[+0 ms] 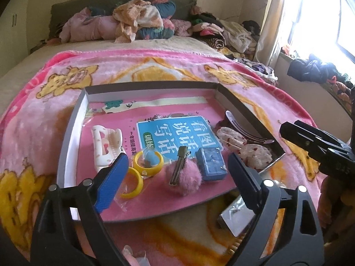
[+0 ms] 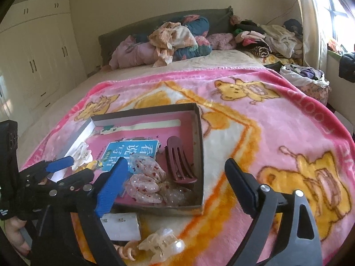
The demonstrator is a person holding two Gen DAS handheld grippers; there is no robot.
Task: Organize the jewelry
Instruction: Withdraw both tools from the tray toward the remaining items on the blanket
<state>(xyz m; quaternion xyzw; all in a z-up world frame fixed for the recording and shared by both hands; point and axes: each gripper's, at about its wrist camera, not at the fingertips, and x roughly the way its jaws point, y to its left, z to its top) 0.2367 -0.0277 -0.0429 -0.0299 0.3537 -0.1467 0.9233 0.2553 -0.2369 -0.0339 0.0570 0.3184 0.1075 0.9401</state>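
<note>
Shallow box lay on pink blanket, holding white claw clip, two yellow rings, pink pompom clip, blue case, dark red claw clip, dotted scrunchies. Near box edge: left gripper and right gripper, both spread wide, empty. Translucent clip lay outside, nearer.

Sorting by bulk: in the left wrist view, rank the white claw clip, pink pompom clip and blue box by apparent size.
1. white claw clip
2. pink pompom clip
3. blue box
The pompom lies nearer the camera, so the last two are unsure.
</note>
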